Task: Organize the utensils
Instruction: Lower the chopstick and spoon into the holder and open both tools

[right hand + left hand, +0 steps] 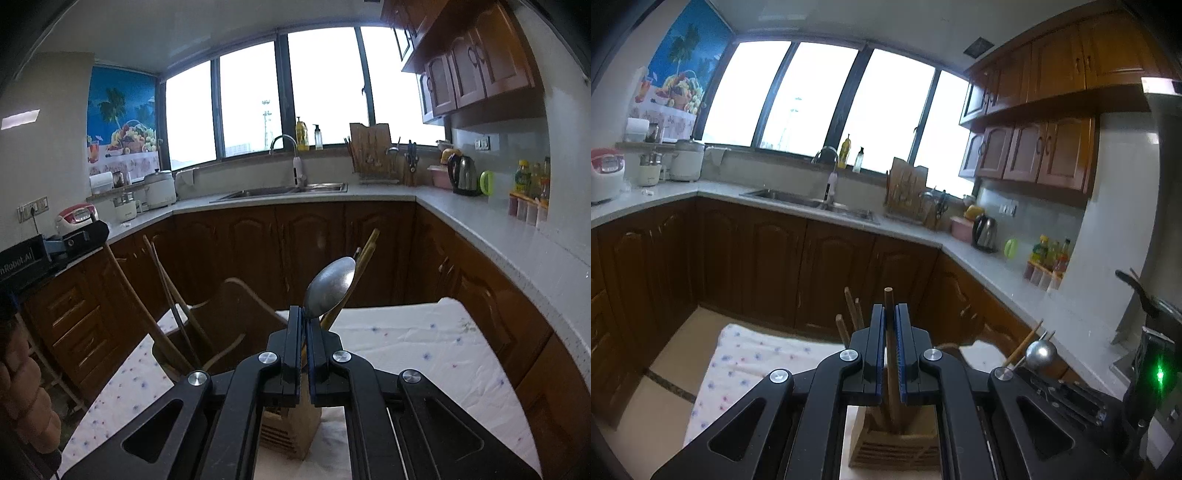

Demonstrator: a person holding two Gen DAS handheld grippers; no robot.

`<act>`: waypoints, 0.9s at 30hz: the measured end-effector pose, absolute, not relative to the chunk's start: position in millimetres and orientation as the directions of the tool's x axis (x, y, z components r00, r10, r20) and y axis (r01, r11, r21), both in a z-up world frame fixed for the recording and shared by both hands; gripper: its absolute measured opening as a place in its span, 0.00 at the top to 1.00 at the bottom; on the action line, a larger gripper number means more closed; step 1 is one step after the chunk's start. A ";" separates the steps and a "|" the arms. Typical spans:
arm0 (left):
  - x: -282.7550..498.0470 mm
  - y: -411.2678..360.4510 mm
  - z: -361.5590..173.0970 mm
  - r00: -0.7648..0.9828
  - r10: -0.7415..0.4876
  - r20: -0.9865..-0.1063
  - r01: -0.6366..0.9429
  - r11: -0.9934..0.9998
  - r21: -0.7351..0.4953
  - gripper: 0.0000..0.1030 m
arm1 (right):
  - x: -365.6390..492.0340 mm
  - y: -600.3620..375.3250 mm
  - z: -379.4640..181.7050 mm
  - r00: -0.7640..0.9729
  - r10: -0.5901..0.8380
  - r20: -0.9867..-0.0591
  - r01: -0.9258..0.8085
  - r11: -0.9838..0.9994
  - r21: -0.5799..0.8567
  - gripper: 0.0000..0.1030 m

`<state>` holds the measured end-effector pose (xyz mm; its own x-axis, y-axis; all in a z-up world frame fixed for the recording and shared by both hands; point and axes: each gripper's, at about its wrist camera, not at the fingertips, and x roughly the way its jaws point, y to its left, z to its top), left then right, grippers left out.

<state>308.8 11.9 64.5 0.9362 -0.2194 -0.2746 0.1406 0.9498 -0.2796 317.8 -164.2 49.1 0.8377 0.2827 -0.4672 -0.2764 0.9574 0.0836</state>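
My left gripper (890,308) is shut on an upright wooden chopstick (889,306) whose lower end stands in a wooden utensil holder (894,448) on the table. More wooden chopsticks (851,314) lean in the same holder. My right gripper (304,319) is shut on the handle of a metal spoon (330,288), bowl upward, above another wooden holder (291,424) with light wooden chopsticks (365,251) in it. The spoon's bowl (1040,354) and the right gripper's body (1071,398) also show in the left wrist view.
A table with a white flowered cloth (413,343) carries both holders. A wooden chair back (236,314) stands behind it. Dark cabinets and a grey counter (480,221) with sink (280,192), kettle (463,175) and bottles ring the room.
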 end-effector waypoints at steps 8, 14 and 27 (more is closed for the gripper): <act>319.3 19.4 72.7 0.926 -0.221 -0.306 0.133 0.950 -0.283 0.96 | 323.6 -164.1 37.3 0.813 0.294 -0.503 -0.279 0.954 0.107 0.98; 324.7 21.2 72.8 0.926 -0.213 -0.311 0.126 0.953 -0.276 0.96 | 331.2 -163.7 24.3 0.782 0.315 -0.537 -0.284 0.948 0.143 0.98; 328.3 18.5 63.5 0.918 -0.222 -0.329 0.136 0.954 -0.266 0.95 | 331.3 -168.0 22.2 0.779 0.321 -0.539 -0.278 0.947 0.162 0.98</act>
<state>328.3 18.5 63.5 0.9177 -0.2223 -0.3294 0.1356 0.9543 -0.2663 331.3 -168.0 22.2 0.7790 0.3211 -0.5385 -0.2779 0.9468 0.1624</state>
